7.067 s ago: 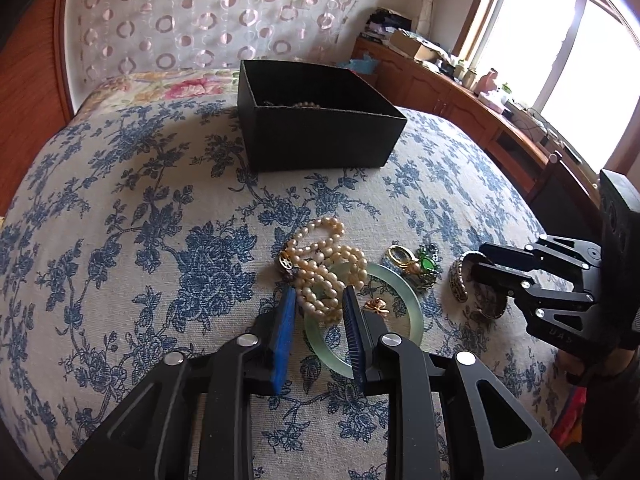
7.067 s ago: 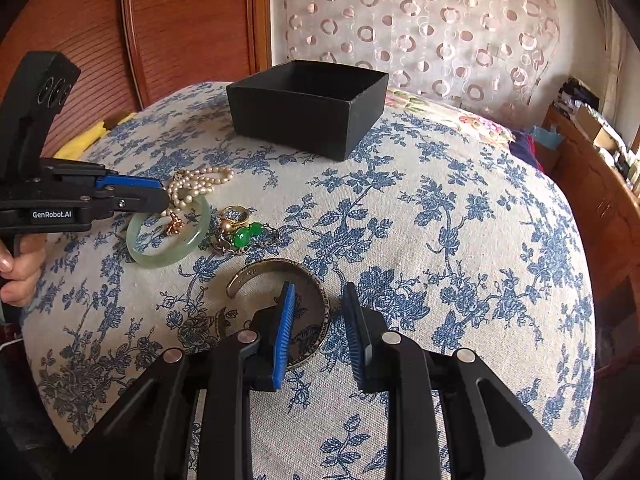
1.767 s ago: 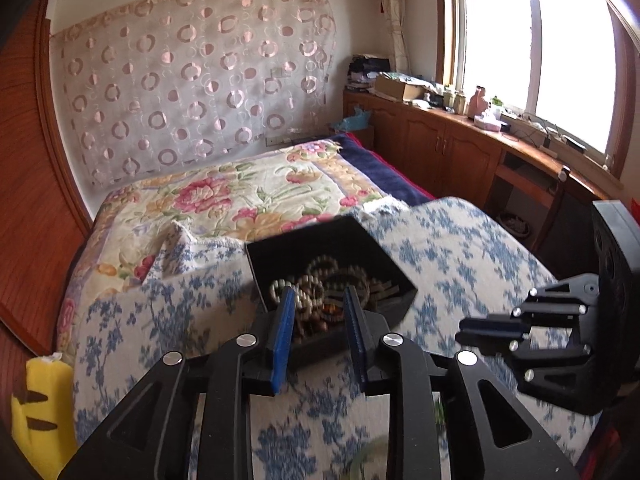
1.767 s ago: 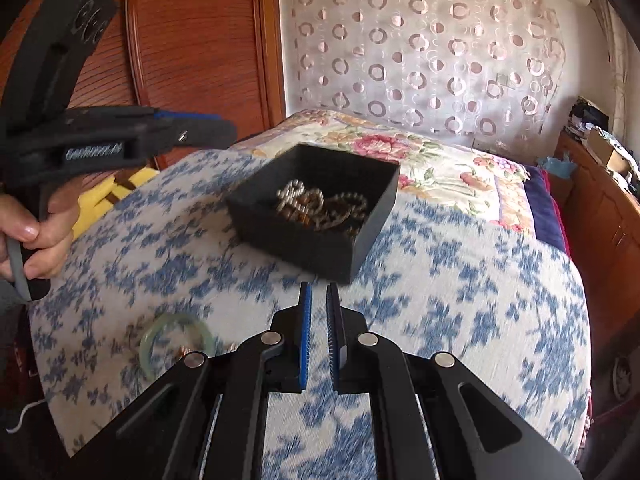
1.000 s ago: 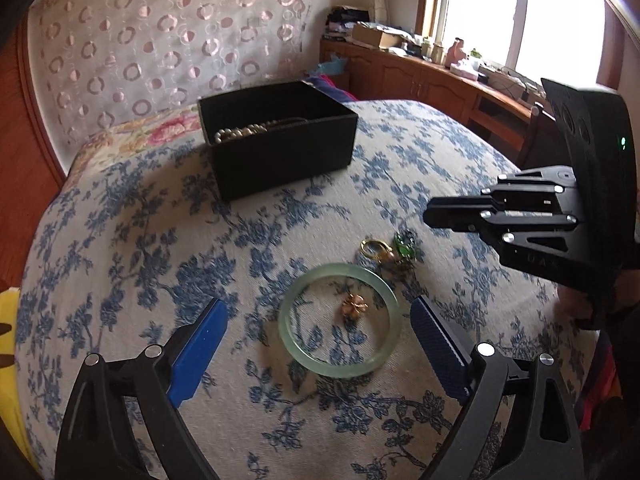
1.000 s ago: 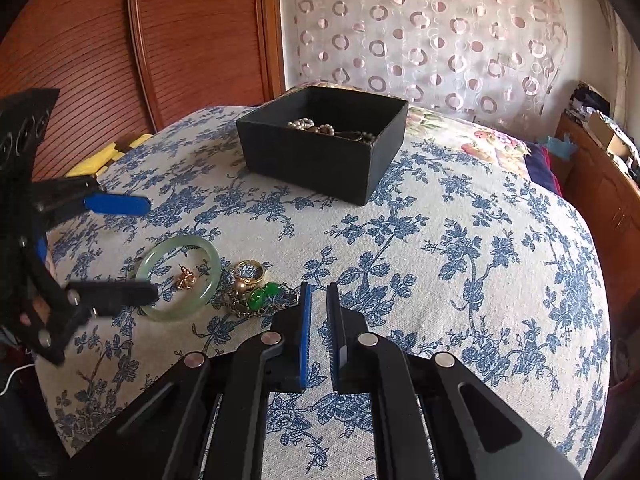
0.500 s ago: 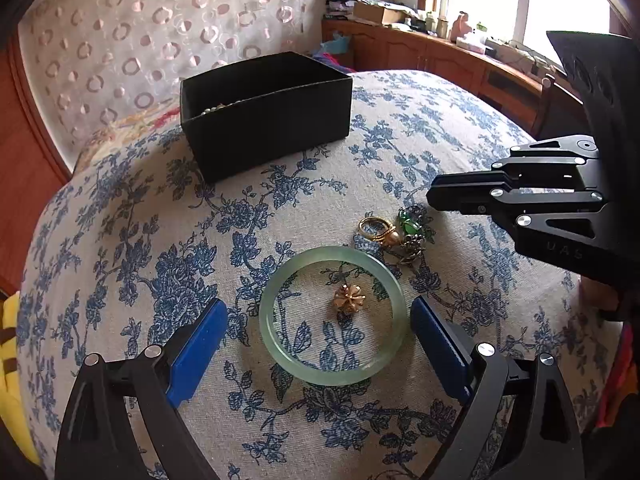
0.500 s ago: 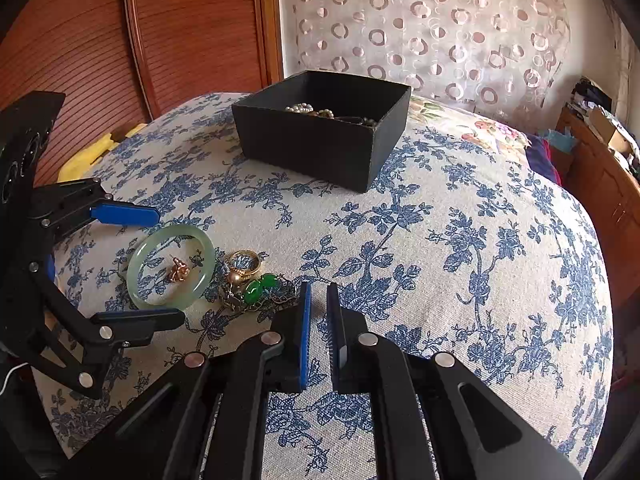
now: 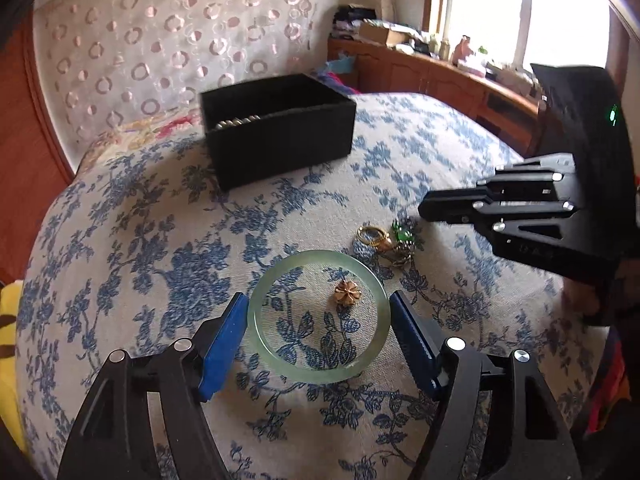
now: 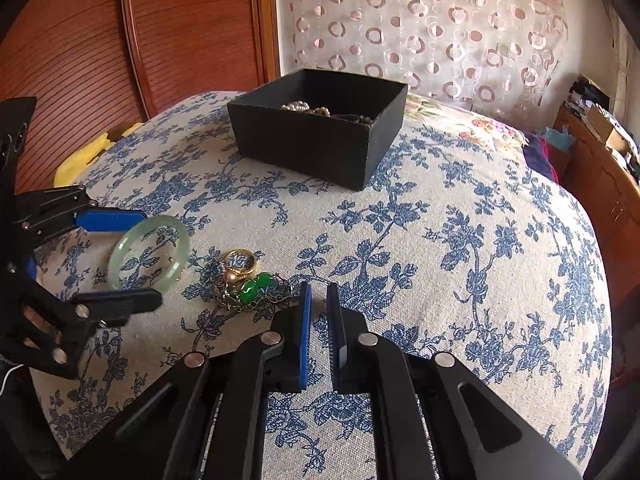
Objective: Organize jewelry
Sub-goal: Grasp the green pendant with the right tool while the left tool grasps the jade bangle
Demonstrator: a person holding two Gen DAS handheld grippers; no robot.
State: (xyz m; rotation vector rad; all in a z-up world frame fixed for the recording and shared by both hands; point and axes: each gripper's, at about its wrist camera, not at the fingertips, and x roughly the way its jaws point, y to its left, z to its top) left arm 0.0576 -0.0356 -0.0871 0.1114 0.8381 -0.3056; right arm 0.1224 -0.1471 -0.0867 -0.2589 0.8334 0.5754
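Note:
A pale green jade bangle lies flat on the blue-flowered cloth; it also shows in the right wrist view. My left gripper is open with one blue pad on each side of the bangle, close to its rim. A small gold flower charm lies inside the ring. A gold ring and a green-stone piece lie just beyond. My right gripper is shut and empty, right of the green stones. The black box holds pearls and beads.
The cloth covers a rounded surface that falls away at the edges. A yellow item lies at the left edge. A wooden headboard and a circle-patterned curtain stand behind. Wooden cabinets run under the window.
My left gripper has moved down and forward and narrowed, so its pads now flank the bangle closely. My right gripper has stayed shut beside the green-stone piece.

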